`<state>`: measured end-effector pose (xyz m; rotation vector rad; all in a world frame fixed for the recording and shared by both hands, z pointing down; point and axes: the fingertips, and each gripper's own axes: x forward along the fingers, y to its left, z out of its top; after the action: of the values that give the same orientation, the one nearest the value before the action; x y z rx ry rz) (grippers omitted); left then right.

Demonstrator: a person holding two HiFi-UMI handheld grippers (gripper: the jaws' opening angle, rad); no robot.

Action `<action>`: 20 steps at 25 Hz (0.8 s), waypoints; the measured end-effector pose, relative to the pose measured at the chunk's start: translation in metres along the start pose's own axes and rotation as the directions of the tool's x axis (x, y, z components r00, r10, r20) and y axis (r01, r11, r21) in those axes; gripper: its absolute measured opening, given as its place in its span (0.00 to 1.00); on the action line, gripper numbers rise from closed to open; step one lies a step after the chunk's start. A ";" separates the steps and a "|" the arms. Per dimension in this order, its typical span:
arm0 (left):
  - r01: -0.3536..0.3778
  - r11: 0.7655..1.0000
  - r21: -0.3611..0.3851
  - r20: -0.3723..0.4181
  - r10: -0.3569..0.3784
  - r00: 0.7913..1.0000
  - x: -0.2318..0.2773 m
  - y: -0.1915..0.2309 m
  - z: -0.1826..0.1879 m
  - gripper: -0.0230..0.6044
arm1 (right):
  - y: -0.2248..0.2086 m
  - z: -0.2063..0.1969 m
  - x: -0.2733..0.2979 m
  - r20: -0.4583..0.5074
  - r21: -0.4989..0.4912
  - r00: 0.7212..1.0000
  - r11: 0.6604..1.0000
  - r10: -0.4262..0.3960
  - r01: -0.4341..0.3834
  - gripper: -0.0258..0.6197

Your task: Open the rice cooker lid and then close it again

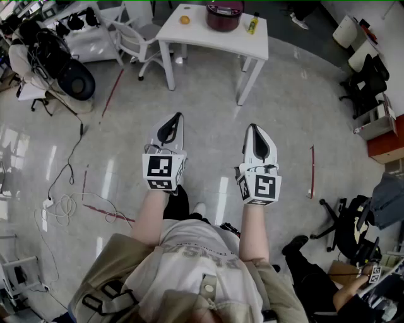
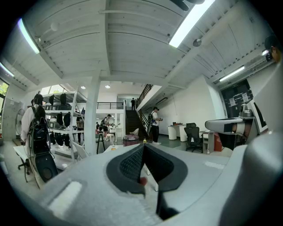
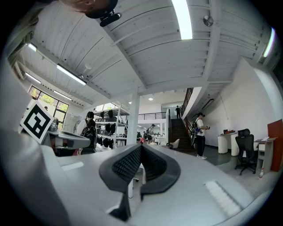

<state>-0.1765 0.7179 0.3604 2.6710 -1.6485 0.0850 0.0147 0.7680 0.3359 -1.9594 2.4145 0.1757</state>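
Gripper views show left tongs (image 2: 143, 148), right tongs (image 3: 141, 148) clenched empty; head view, rice cooker (image 1: 224, 16) well apart.

Bright, even indoor light.
Long white ceiling strip lamps (image 2: 191, 21) glare; glossy pale grey floor (image 1: 208, 126) shows streaky reflections; gripper views bow, darkening at corners.

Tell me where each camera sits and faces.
Head view: on the person's head, facing steeply down; shows forearms, left claw, right claw, rice cooker on white table.
Left gripper view: on the left claw, looking level along its shut jaws.
Right gripper view: on the right claw, likewise.
Shared: head and left gripper views both show the rice cooker.
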 end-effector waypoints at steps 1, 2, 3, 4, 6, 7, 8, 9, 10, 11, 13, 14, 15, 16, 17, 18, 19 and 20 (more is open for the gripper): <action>0.001 1.000 0.001 0.002 -0.001 1.000 0.000 0.001 0.001 0.05 | 0.001 0.000 0.000 0.001 -0.002 1.000 1.000 0.001 -0.001 0.04; 0.001 1.000 0.002 0.004 -0.001 1.000 -0.001 0.002 0.001 0.05 | 0.002 0.001 0.001 0.001 -0.003 1.000 1.000 0.001 -0.001 0.04; 0.001 1.000 0.004 0.006 -0.002 1.000 -0.001 0.002 0.002 0.05 | 0.003 0.001 0.001 0.002 -0.005 1.000 1.000 0.002 -0.002 0.04; 0.001 1.000 0.004 0.007 -0.001 1.000 -0.002 0.003 0.002 0.05 | 0.004 0.001 0.001 0.003 -0.006 1.000 1.000 0.003 -0.003 0.04; 0.000 1.000 0.005 0.007 0.000 1.000 -0.003 0.005 0.003 0.05 | 0.006 0.001 0.002 0.003 -0.007 1.000 1.000 0.005 -0.005 0.04; -0.002 1.000 0.006 0.007 0.002 1.000 -0.003 0.005 0.003 0.05 | 0.007 0.001 0.002 0.003 -0.008 1.000 1.000 0.007 -0.007 0.04; -0.003 1.000 0.007 0.006 0.003 1.000 -0.004 0.005 0.004 0.05 | 0.007 0.001 0.002 0.003 -0.008 1.000 1.000 0.008 -0.008 0.04; -0.004 1.000 0.007 0.006 0.004 1.000 -0.004 0.006 0.004 0.05 | 0.008 0.001 0.002 0.002 -0.009 1.000 1.000 0.009 -0.009 0.04; -0.005 1.000 0.008 0.006 0.005 1.000 -0.004 0.006 0.004 0.05 | 0.008 0.000 0.003 0.001 -0.009 1.000 1.000 0.010 -0.010 0.04; -0.005 1.000 0.009 0.004 0.005 1.000 -0.003 0.007 0.004 0.05 | 0.008 -0.001 0.004 -0.001 -0.009 1.000 1.000 0.011 -0.011 0.04; -0.003 1.000 0.013 0.001 0.003 1.000 -0.001 0.008 0.002 0.05 | 0.008 -0.004 0.006 -0.006 -0.006 1.000 1.000 0.011 -0.011 0.04; -0.003 1.000 0.015 -0.001 0.003 1.000 0.000 0.009 0.002 0.05 | 0.008 -0.006 0.008 -0.009 -0.003 1.000 1.000 0.010 -0.010 0.04; -0.002 1.000 0.018 -0.003 0.002 1.000 0.002 0.010 0.001 0.05 | 0.009 -0.007 0.009 -0.011 0.000 1.000 1.000 0.010 -0.010 0.04; -0.001 1.000 0.019 -0.006 0.001 1.000 0.004 0.012 0.000 0.05 | 0.009 -0.009 0.012 -0.013 0.003 1.000 1.000 0.010 -0.010 0.04; 0.000 1.000 0.021 -0.010 0.000 1.000 0.006 0.014 -0.001 0.05 | 0.009 -0.010 0.014 -0.015 0.007 1.000 1.000 0.009 -0.009 0.04; 0.002 1.000 0.022 -0.016 -0.001 1.000 0.009 0.015 -0.002 0.05 | 0.008 -0.012 0.017 -0.016 0.011 1.000 1.000 0.007 -0.007 0.04; 0.003 1.000 0.023 -0.022 -0.003 1.000 0.012 0.017 -0.004 0.05 | 0.007 -0.014 0.020 -0.016 0.017 1.000 1.000 0.005 -0.005 0.04; 0.005 1.000 0.025 -0.026 -0.004 1.000 0.016 0.018 -0.005 0.05 | 0.006 -0.015 0.024 -0.015 0.023 1.000 1.000 0.003 -0.003 0.04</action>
<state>-0.1859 0.6953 0.3654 2.6796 -1.6447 0.1410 0.0047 0.7444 0.3492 -1.9549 2.4180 0.1337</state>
